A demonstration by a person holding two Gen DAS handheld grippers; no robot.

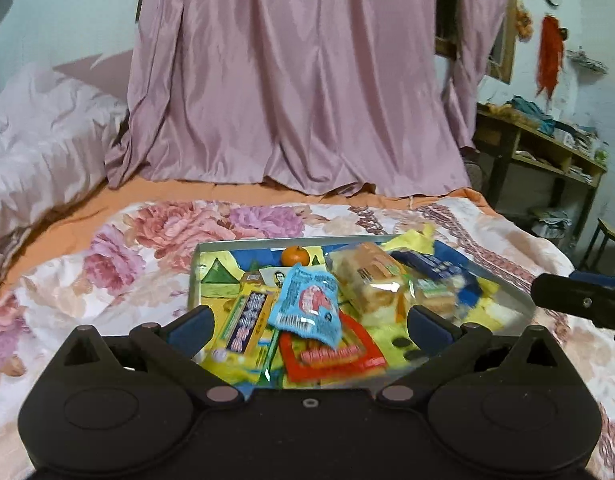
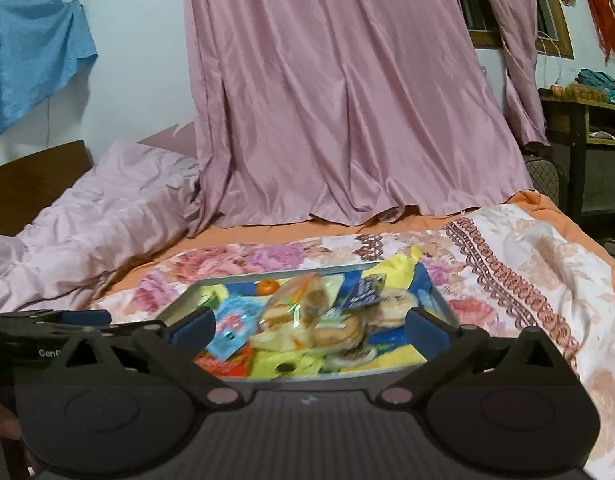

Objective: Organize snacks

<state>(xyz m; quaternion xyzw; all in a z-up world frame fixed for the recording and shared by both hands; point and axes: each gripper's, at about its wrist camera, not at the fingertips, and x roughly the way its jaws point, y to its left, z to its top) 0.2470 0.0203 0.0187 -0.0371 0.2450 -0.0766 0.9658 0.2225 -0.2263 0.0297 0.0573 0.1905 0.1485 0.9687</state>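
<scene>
Left gripper (image 1: pixel 309 322) nearest, fingers spread wide, nothing between them; it hangs over the near edge of the tray (image 1: pixel 243 242). Right gripper (image 2: pixel 309 326) likewise spread and empty, over the same near edge.

Tray: one, rectangular, metal rim, printed yellow-and-blue floor. It sits on the floral bedspread (image 1: pixel 119 256), long axis running left to right across the bed.

Contents, placed relative to the tray:
- One small orange (image 1: pixel 295 256) at the far rim, about mid-width.
- One light-blue sachet (image 1: pixel 307 306) near the centre, tilted, its long axis running from the far rim toward the near rim, resting partly on a red packet (image 1: pixel 335 354).
- Red packet: one, at the near edge, lying flat.
- One long yellow-green bar pack (image 1: pixel 247 320) left of centre, long axis pointing from near rim to far rim, leaning slightly right.
- One clear-wrapped bread pack (image 1: pixel 367 284) right of centre.
- One dark-blue packet (image 1: pixel 427 264) toward the far right corner.

Right half of the tray is motion-blurred in both views; round biscuit-like items (image 2: pixel 339 334) there cannot be counted. Pack lettering unreadable. The tray's near rim is hidden behind the gripper bodies.
</scene>
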